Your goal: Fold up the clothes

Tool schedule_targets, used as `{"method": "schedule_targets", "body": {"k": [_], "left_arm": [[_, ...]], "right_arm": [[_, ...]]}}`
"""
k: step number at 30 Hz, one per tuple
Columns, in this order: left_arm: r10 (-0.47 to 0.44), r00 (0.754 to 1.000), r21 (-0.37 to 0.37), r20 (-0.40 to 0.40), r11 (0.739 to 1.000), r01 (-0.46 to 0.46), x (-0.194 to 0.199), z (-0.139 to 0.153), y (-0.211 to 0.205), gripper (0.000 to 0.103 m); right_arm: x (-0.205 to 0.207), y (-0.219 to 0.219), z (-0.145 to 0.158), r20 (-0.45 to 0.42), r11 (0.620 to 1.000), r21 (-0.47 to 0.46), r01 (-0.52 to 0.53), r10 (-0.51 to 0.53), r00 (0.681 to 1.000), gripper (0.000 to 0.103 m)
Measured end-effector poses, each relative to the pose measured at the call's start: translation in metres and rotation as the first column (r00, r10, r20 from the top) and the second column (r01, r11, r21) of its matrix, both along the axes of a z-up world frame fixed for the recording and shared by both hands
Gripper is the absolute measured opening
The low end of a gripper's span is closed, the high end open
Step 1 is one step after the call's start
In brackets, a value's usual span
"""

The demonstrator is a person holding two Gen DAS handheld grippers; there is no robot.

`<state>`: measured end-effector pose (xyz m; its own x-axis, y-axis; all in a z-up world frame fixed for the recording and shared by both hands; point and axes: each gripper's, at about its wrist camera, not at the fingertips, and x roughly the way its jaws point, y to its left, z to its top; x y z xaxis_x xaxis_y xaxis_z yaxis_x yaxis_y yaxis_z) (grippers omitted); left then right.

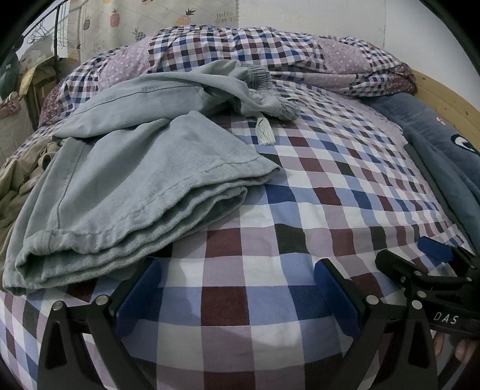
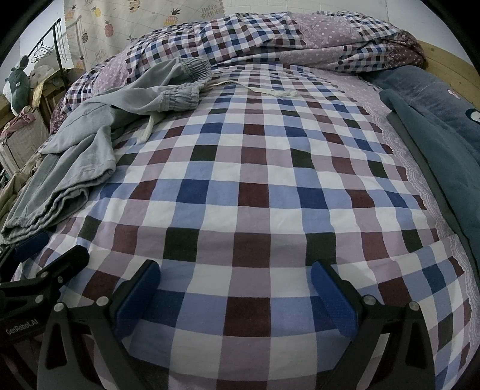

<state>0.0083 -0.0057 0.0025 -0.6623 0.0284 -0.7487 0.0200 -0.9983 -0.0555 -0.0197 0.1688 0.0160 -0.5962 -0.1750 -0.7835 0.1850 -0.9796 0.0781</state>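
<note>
- Grey trousers (image 1: 126, 168): only partly in view. The left wrist view cuts the garment off at the left frame edge; the leg ends lie stacked in layers near the front edge of the bed, toward its left side. The elastic waistband (image 1: 270, 87) lies bunched toward the head of the bed, so the overall outline cannot be made out.
- Drawstring (image 1: 264, 132): one tasselled end lies on the sheet just beside the waistband; where it enters the waistband is hidden in the folds.
- Left gripper (image 1: 237, 288): fingers spread wide, nothing between them, over bare sheet. The left blue pad (image 1: 141, 288) sits just beside the trouser hem; contact cannot be confirmed.
- Right gripper (image 2: 237, 288): fingers spread wide, empty, over the middle of the front edge of the bed.
- Person: only fingertips (image 1: 459, 351) show, at the lower right frame edge of the left wrist view.
- Bed (image 2: 255, 186): checked sheet in blue, maroon, lilac and white. A matching quilt (image 2: 270, 39) is heaped at the head. A dark blue blanket (image 2: 444, 126) lies along the right edge.
- Khaki fabric (image 1: 18, 183): mostly hidden behind the trousers at the left edge.
- Room: pineapple-print curtain (image 2: 144, 21), clothes rack (image 2: 57, 45), wooden headboard (image 1: 450, 96).
</note>
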Motion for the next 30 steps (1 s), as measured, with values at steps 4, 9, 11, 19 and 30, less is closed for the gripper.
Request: {"method": "schedule_targets", "body": {"k": [4,9,11,19,30], "left_arm": [[-0.001,1.000,0.002,-0.002,1.000,0.001,0.0002,0.0001,-0.0006,0.103],[-0.002,1.000,0.004,-0.004,1.000,0.002,0.0005,-0.0002,-0.0013,0.103],[-0.002,1.000,0.005,-0.005,1.000,0.002,0.0007,-0.0002,-0.0016,0.103],[0.000,1.000,0.007,-0.008,1.000,0.001,0.0014,-0.0006,-0.0008,0.103],[-0.002,1.000,0.008,-0.009,1.000,0.002,0.0008,-0.0006,-0.0014,0.103]], "right_arm": [[-0.0001,0.0001,-0.0001,0.000,1.000,0.000,0.000,0.000,1.000,0.103],[-0.0001,0.0004,0.0001,0.000,1.000,0.000,-0.001,0.001,1.000,0.103],[-0.0002,0.0005,0.0002,-0.001,1.000,0.000,-0.001,0.001,1.000,0.103],[0.0001,0.0009,0.0002,-0.001,1.000,0.000,0.000,0.000,1.000,0.103],[0.0002,0.0010,0.0002,-0.002,1.000,0.000,0.000,0.000,1.000,0.103]]}}
